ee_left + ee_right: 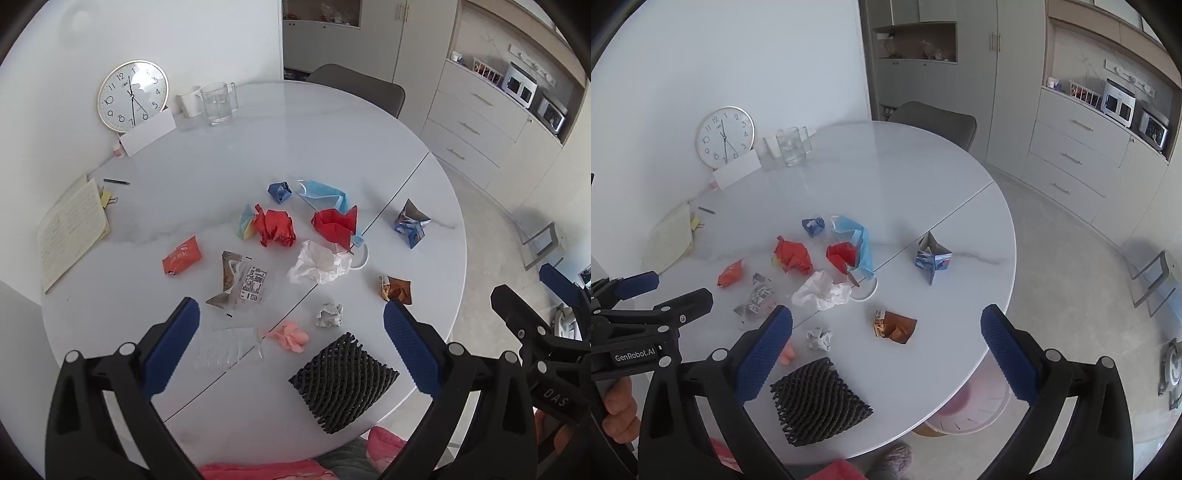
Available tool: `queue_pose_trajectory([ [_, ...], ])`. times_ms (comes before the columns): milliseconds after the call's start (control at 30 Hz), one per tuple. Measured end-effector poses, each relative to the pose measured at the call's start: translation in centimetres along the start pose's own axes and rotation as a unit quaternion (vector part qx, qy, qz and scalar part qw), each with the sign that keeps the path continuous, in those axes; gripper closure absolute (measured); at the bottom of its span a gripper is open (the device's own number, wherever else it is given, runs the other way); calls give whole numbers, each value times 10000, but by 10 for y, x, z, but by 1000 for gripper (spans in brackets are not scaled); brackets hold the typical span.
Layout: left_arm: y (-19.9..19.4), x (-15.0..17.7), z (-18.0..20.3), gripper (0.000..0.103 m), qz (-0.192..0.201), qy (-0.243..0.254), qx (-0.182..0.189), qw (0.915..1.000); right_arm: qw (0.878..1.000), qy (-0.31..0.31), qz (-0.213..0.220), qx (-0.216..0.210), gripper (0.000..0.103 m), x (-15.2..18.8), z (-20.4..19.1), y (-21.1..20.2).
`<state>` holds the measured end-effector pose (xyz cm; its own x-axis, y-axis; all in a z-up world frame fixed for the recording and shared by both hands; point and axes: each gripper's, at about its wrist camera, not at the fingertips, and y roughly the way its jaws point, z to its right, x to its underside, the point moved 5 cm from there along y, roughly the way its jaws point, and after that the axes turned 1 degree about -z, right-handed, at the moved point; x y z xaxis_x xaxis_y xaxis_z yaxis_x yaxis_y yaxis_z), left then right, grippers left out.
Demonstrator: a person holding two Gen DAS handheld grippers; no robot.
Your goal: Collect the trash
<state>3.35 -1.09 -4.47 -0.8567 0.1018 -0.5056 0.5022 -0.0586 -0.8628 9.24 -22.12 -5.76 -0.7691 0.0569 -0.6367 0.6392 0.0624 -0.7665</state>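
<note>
Trash lies scattered on a round white table: a black foam net near the front edge, a pink tissue, a small grey paper ball, a brown wrapper, crumpled white tissue, red paper, an orange packet, a blue face mask. My left gripper hovers open above the near trash. My right gripper is open too, holding nothing.
A wall clock, a mug and a glass stand at the table's far left. A notebook and pen lie on the left. A clear bin stands under the table's right edge. A chair is behind; cabinets line the right.
</note>
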Motion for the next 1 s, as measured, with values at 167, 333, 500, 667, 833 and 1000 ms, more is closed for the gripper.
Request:
queue_pose_trajectory([
  [167, 3, -4, -2, 8, 0, 0, 38, 10000, 10000, -18, -14, 34, 2, -1, -1, -1],
  [333, 5, -6, -5, 8, -9, -30, 63, 10000, 10000, -6, -61, 70, 2, -3, -2, 2],
  [500, 5, -6, -7, 8, 7, -39, 78, 10000, 9999, -13, -91, 105, 2, -3, -2, 5],
  [667, 6, -9, -11, 8, -12, -94, 89, 9999, 9999, 3, -82, 117, 2, -3, -2, 4],
  [833, 7, -12, -13, 8, -4, -110, 106, 9999, 9999, 9, -61, 130, 2, -2, -4, 4],
  [1000, 8, -11, -12, 8, -8, -90, 124, 9999, 9999, -1, -51, 142, 2, -3, -5, 3],
])
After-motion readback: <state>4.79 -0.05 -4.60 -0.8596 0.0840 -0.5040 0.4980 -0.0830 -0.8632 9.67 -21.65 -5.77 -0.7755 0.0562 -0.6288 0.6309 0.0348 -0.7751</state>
